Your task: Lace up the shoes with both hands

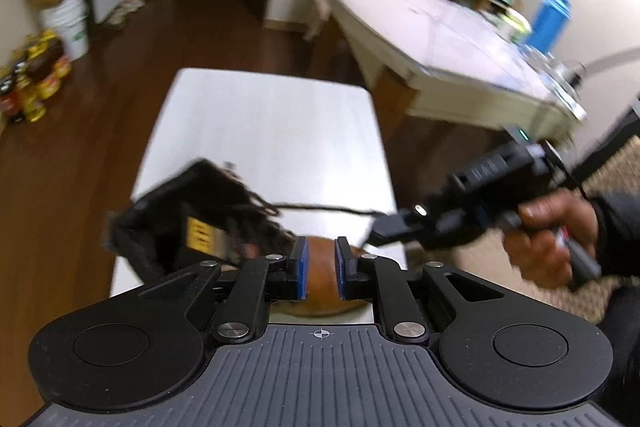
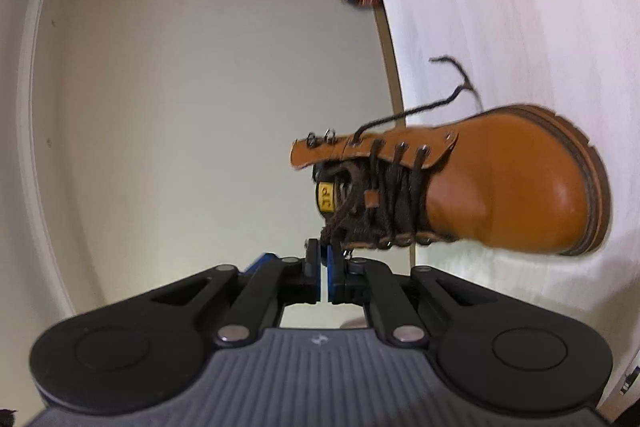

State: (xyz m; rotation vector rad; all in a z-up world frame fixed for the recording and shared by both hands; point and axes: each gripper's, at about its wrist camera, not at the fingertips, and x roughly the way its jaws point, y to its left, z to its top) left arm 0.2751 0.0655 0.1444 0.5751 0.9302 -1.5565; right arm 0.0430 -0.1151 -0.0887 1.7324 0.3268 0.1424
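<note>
Right tongs [image 2: 324,267] pinch the boot's [image 2: 500,183] lace [image 1: 320,207] (left view shows it taut); left tongs [image 1: 321,267] stand apart, empty.

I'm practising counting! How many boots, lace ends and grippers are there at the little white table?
Boot: 1
Lace ends: 2, the free lace end and the pulled lace end
Grippers: 2, the left gripper and the right gripper
Total: 5

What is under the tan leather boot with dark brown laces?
The tan leather boot with dark brown laces stands on the white rectangular table, near its edge. The patch of table directly beneath the sole is covered, so anything there cannot be seen.
</note>
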